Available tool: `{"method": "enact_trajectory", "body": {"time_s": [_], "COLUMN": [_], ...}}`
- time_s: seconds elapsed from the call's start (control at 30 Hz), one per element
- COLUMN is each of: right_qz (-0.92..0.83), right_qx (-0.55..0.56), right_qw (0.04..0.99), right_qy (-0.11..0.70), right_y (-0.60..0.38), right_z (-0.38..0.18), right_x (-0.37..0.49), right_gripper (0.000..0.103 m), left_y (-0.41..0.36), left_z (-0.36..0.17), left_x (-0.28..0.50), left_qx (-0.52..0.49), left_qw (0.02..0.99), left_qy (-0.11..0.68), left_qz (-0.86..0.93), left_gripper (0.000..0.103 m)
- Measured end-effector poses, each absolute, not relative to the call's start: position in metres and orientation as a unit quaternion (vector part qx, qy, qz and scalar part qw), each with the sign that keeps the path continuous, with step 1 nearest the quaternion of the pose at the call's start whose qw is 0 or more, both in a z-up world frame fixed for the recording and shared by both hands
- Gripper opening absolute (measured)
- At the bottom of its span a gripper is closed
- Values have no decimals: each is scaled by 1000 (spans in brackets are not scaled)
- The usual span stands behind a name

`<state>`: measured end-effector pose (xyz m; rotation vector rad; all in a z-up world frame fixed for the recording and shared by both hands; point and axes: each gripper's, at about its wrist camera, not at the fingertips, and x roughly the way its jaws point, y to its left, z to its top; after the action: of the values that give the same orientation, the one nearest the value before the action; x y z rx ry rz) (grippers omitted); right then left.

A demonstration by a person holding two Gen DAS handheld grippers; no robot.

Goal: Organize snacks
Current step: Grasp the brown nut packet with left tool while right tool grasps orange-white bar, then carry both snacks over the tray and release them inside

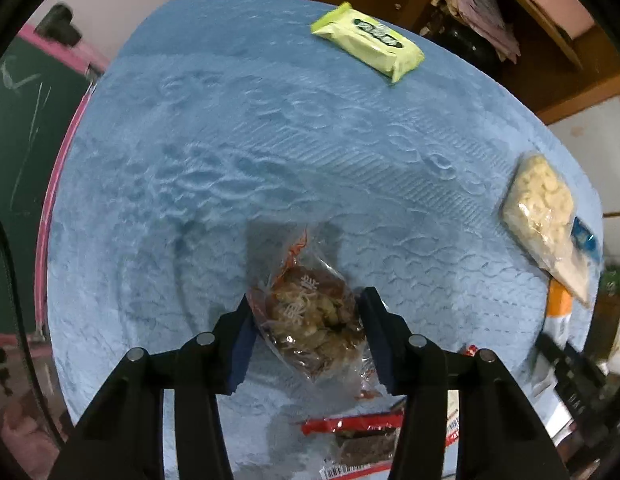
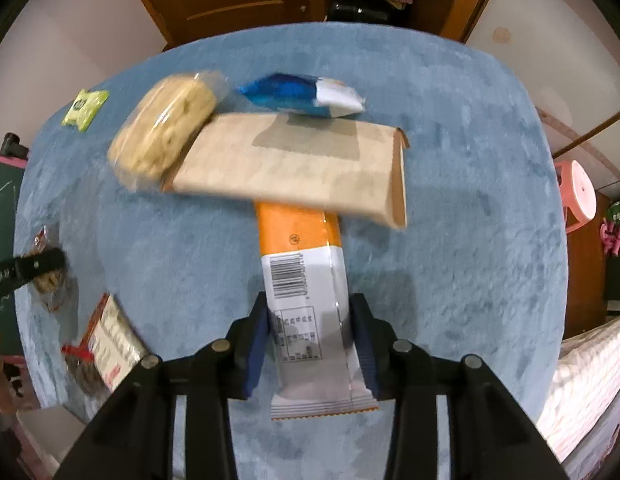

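Looking down in the left wrist view, a clear bag of brown snacks [image 1: 310, 316] lies on the blue cloth [image 1: 230, 140]. My left gripper [image 1: 306, 298] has its blue pads against both sides of that bag. In the right wrist view, an orange and white packet [image 2: 306, 300] lies lengthwise, its far end under a tan flat box [image 2: 294, 164]. My right gripper [image 2: 310, 298] straddles the packet's white end, pads pressed on its edges. The left gripper's dark finger [image 2: 26, 268] shows at the left edge, over the brown bag [image 2: 50, 280].
A green packet [image 1: 367, 42] lies at the far edge. A clear bag of pale puffs [image 2: 166, 128] and a blue and white packet [image 2: 302, 94] sit beside the tan box. Red-edged packets [image 1: 349, 426] lie near me. A pink stool [image 2: 577, 192] stands on the right.
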<state>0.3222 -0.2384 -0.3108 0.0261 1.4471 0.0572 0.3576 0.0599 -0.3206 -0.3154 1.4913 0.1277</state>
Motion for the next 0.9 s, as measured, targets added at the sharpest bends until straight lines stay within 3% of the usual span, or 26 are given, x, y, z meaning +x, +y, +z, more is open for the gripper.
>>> {"method": "enact_trajectory", "body": {"time_s": [0.23, 0.63, 0.9], "right_qz": [49, 99, 160], "right_qx": [21, 55, 66], "right_qw": [753, 807, 845], "right_qy": [656, 579, 505], "right_y": [-244, -254, -226], "right_z": [-284, -173, -96], "right_x": [275, 196, 100], "right_gripper": [39, 39, 39], "left_y": [74, 60, 54], "left_z": [-276, -127, -74], "left_x": [321, 210, 114], "left_qx": [-145, -107, -71], "left_qw": [742, 821, 849], "left_qy": [653, 561, 523], "left_qz": [45, -28, -41], "left_gripper": [48, 49, 49]}}
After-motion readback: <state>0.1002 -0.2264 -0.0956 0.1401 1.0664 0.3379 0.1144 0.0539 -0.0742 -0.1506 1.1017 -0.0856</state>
